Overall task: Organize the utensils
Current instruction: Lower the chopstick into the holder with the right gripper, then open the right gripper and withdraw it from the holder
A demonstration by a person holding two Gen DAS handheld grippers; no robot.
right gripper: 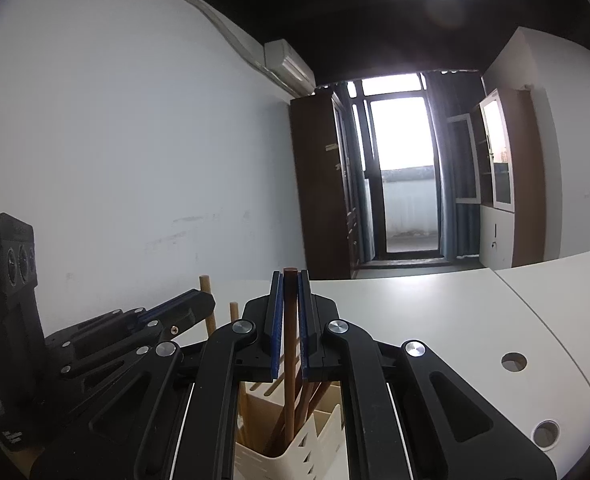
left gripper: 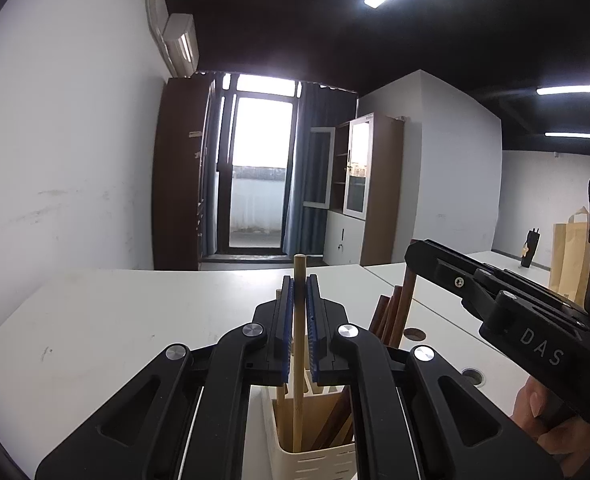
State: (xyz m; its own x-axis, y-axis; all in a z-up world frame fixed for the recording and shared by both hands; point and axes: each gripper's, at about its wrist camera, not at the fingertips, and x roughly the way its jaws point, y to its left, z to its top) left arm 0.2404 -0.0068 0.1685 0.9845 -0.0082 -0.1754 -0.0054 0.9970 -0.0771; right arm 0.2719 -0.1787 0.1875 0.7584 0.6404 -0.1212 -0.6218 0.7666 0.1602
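A cream slotted utensil holder [left gripper: 315,460] stands on the white table below both grippers; it also shows in the right wrist view [right gripper: 295,452]. My left gripper [left gripper: 299,280] is shut on a light wooden stick [left gripper: 298,360] that stands upright with its lower end inside the holder. My right gripper [right gripper: 290,276] is shut on a dark brown stick [right gripper: 290,360], also upright with its lower end in the holder. Several more dark sticks [left gripper: 391,316] lean in the holder. The right gripper [left gripper: 415,256] shows in the left wrist view, the left gripper [right gripper: 203,300] in the right.
The white table [left gripper: 115,320] has round cable holes [right gripper: 513,361] on the right side. A brown paper bag [left gripper: 571,256] and a small dark object [left gripper: 530,248] stand far right. A white wall, cabinets and a glass door lie behind.
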